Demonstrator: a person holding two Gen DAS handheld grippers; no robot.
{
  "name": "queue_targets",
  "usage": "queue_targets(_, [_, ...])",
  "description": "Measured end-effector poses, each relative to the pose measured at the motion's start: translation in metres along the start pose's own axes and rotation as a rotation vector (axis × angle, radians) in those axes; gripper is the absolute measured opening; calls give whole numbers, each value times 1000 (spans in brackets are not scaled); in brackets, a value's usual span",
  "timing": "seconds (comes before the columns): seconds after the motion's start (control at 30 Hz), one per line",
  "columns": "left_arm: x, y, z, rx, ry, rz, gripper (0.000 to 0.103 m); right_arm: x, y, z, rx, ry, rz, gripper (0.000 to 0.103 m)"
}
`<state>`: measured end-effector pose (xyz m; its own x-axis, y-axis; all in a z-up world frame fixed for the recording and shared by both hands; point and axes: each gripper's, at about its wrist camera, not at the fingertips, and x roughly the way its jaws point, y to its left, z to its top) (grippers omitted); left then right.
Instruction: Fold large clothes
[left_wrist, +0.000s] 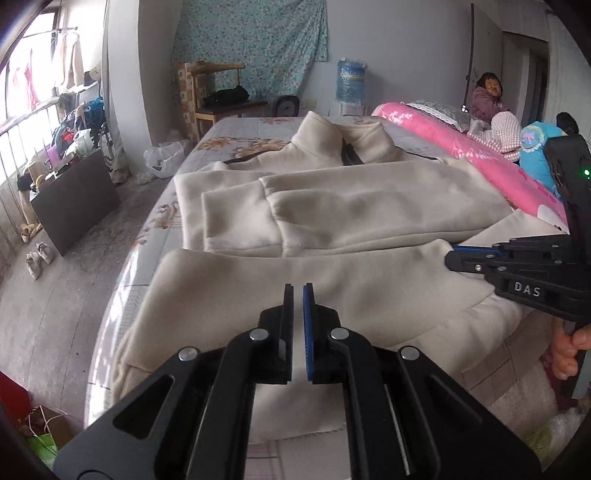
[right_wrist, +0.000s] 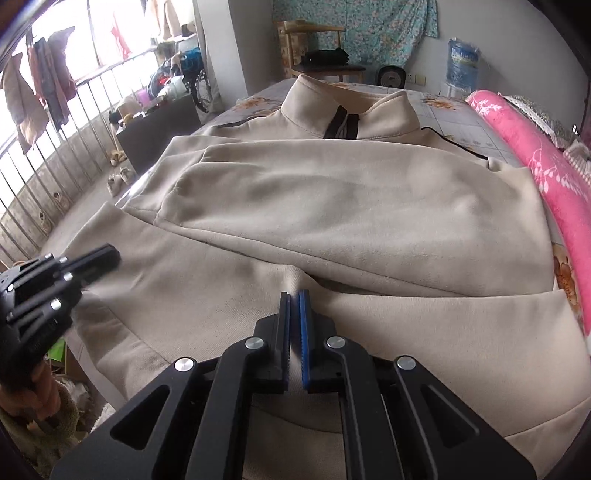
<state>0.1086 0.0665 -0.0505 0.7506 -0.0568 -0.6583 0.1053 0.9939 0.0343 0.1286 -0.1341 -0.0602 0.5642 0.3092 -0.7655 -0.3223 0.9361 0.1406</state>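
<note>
Cream jacket (right_wrist: 332, 206) flat on bed (left_wrist: 251, 129), sleeves folded across, collar at frame top. Left tongs (left_wrist: 298, 291) nearly pressed together, pinching nothing. Right tongs (right_wrist: 294, 295) pinching hem fold.

Right gripper (left_wrist: 452, 258): body cut off by the right edge of the left wrist view; whether its tips pinch the cream jacket (left_wrist: 332, 206) cannot be told. Left gripper (right_wrist: 110, 254): blurred, cropped at the left edge of the right wrist view. Jacket hem hidden beneath both gripper frames. Seated woman (left_wrist: 487, 98): face too small to read.
</note>
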Motion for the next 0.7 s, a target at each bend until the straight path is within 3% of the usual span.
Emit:
queue_targets(0.07, [16,16,-5,9,69,107,6,1,-3,0,14,0,15,5])
queue_targets(0.1, [20,27,-8,-10,89,121,6,0,-4,0,18,0,19,5])
queue_targets(0.17, [12,48,-11,-61,70,113,5,0,-3,0,15,-1,20,5])
queue_targets(0.27, [4,67,-17,-47,67,178,2,0,-2,-1,10,-5,20,5])
queue_targets(0.37, [-6,75,-17,-29,53,309,4,1,-4,-1,15,-10,28,5])
queue_targets(0.4, [-11,79,-15,-55,45,299,4,0,-5,-1,18,-10,32,5])
queue_targets(0.53, [-32,72,-2,-168,-18,116,4,1,-9,-1,35,-9,58,5])
queue_targets(0.63, [-21,28,3,-185,24,-207,4,2,-14,-1,57,-11,86,5])
queue_targets(0.7, [-6,-7,2,-149,73,-360,4,2,-18,-1,83,-9,108,5])
